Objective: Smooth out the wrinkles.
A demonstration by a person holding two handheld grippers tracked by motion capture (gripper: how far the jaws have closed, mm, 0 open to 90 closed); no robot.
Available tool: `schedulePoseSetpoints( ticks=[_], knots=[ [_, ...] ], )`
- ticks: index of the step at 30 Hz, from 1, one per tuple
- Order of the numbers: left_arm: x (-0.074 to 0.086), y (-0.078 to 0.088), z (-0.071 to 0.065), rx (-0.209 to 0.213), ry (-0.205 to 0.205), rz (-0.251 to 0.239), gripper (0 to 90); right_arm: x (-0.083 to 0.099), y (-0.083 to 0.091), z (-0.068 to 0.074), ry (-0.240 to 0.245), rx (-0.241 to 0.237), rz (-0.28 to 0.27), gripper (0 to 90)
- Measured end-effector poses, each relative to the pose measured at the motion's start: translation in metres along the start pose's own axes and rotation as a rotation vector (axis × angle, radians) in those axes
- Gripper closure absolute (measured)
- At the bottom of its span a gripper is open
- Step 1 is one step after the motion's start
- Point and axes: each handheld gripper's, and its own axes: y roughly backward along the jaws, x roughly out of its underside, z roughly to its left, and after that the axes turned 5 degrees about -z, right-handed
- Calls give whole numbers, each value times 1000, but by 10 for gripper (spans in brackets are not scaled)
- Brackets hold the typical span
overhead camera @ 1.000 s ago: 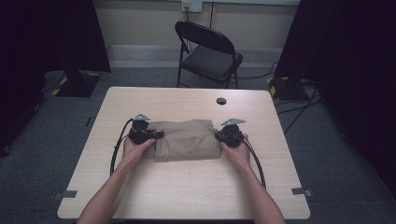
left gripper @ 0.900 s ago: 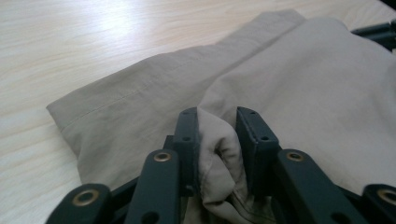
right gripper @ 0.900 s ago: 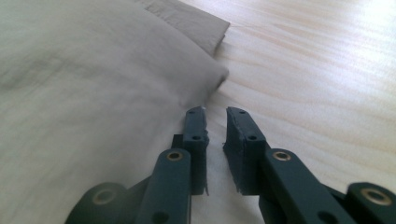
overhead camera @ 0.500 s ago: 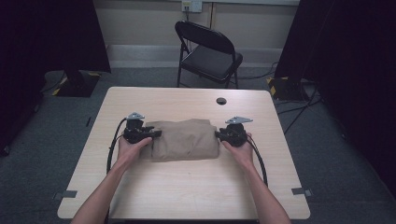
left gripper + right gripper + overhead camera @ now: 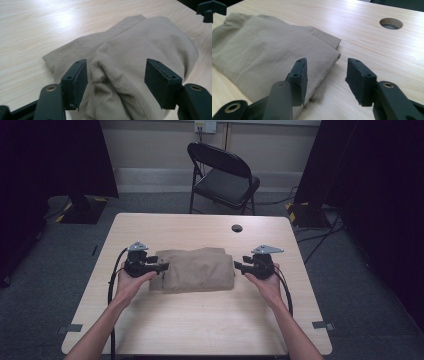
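A folded tan cloth [image 5: 197, 269] lies in the middle of the light wood table [image 5: 200, 320]. My left gripper [image 5: 162, 268] is at the cloth's left end, held in the person's left hand. In the left gripper view this gripper [image 5: 116, 72] is open, its jaws wide apart on either side of a bunched fold of the cloth [image 5: 140, 42]. My right gripper [image 5: 237, 266] sits at the cloth's right edge. Seen in the right gripper view, it [image 5: 327, 72] is open, one jaw over the corner of the cloth [image 5: 262, 50] and the other over bare table.
A round cable hole [image 5: 236, 228] [image 5: 391, 23] is in the table beyond the cloth. A black folding chair [image 5: 225, 180] stands behind the far edge. Black cables trail from both grippers toward the near edge. Dark curtains hang at both sides.
Both hands have drawn apart a little, the left gripper to the left and the right gripper to the right, off the cloth's ends. The cloth stays flat on the table.
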Motion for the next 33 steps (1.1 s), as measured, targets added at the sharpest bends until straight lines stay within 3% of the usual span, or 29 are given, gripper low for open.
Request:
schedulePoseSetpoints(
  ticks=[9, 15, 18, 19, 24, 25, 27, 30, 33],
  knots=[
    [15, 20, -5, -2, -16, 27, 293, 15, 24, -10, -38, 28, 13, 409],
    [34, 35, -5, -10, -17, 80, 224, 28, 46, -15, -38, 70, 48, 334],
    [49, 39, -2, -30, -12, 131, 226, 45, 51, -20, -23, 93, 126, 314],
    [52, 41, -1, -51, -18, 128, 229, 51, 53, -22, -17, 100, 158, 304],
    [68, 41, 4, -118, -33, 193, 236, 70, 64, -33, -18, 156, 208, 275],
    [73, 38, 2, -141, -55, 197, 239, 73, 65, -34, -13, 167, 222, 264],
    [76, 34, -3, -178, -134, 197, 222, 77, 64, -37, -29, 185, 248, 235],
    [84, 30, -5, -174, -139, 116, 158, 79, 62, -34, -9, 205, 249, 202],
    [84, 30, -5, -177, -137, 115, 152, 82, 59, -34, -5, 210, 222, 152]
  ],
)
